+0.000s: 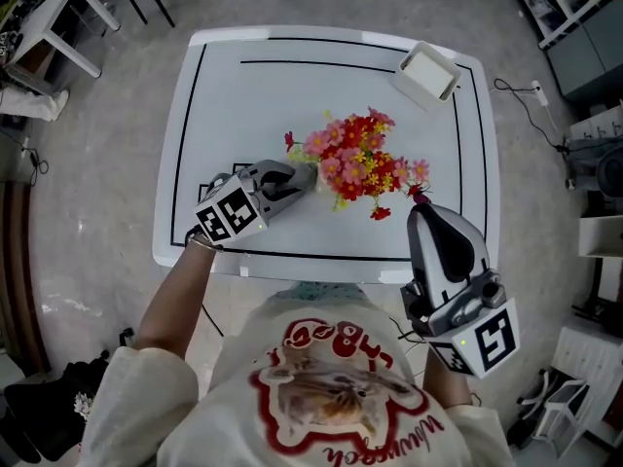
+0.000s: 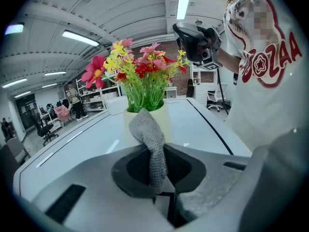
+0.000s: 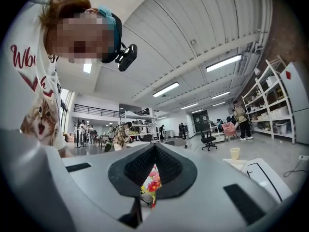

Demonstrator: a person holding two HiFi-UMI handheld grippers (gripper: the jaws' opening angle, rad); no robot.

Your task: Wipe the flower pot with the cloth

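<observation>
A pale flower pot with red, pink and yellow flowers stands near the middle of the white table. My left gripper is at the pot's left side, shut on a grey knitted cloth whose free end hangs against the pot's front. In the left gripper view the cloth sticks up from between the jaws. My right gripper is shut and holds nothing, its tip just right of the flowers near the table's front edge. Flowers show through the slit in the right gripper view.
A white rectangular tray sits at the table's back right corner. A black line runs round the tabletop. On the floor are a desk and chairs at the far left, and a cable with a plug at the right.
</observation>
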